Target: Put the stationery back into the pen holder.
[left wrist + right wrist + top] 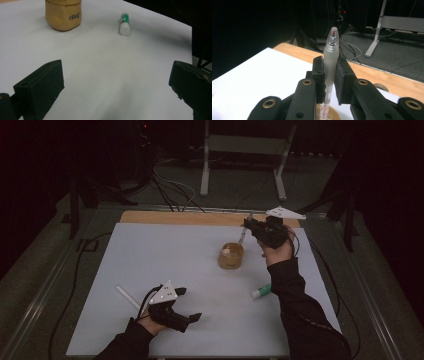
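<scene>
My right gripper (247, 225) is raised over a tan, see-through cup (231, 256) at mid-table and is shut on a frosted clear pen (243, 234). In the right gripper view the pen (331, 50) stands upright between the jaws of that gripper (331, 67), its lower end pointing into the cup's rim (334, 113). My left gripper (190, 304) rests low at the front left of the white sheet, open and holding nothing. From the left gripper view the gripper (117, 72) faces the cup (63, 15) and a green-and-white glue stick (124, 23).
The glue stick (261, 292) lies right of centre by the right sleeve. A white stick (127, 297) lies just left of the left hand. The white sheet (150, 255) covers a wooden table (175, 217). Cables and a metal stand (245, 145) are on the floor beyond.
</scene>
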{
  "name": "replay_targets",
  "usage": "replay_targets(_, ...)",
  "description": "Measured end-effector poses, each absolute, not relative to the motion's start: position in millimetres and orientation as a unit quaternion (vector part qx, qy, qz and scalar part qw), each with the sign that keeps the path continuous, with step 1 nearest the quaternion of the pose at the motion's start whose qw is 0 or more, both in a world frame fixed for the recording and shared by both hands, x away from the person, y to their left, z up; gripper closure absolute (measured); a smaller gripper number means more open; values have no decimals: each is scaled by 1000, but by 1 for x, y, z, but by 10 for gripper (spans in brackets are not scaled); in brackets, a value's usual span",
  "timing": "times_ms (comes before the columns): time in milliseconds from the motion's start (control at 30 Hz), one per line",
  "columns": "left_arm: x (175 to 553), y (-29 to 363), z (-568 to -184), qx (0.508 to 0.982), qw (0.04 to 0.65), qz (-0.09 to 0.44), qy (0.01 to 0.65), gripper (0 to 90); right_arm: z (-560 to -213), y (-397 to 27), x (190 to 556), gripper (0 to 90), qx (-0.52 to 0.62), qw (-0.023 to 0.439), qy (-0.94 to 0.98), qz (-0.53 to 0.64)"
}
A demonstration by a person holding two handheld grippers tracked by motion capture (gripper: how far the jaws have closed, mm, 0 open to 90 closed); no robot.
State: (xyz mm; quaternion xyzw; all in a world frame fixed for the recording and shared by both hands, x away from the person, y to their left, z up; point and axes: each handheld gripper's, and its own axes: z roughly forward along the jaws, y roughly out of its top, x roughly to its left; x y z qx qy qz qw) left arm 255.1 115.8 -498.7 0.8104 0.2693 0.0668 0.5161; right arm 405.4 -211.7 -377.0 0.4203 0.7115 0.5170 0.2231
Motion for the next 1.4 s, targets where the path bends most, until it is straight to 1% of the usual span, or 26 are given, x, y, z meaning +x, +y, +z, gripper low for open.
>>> replay_targets(767,255,115,-499,812,514,66,267,3,-412,-202,420,796,435,198,730,489)
replay_targets(1400,255,115,-499,812,515,66,266,3,-431,-185,428,794,428,182,755,463)
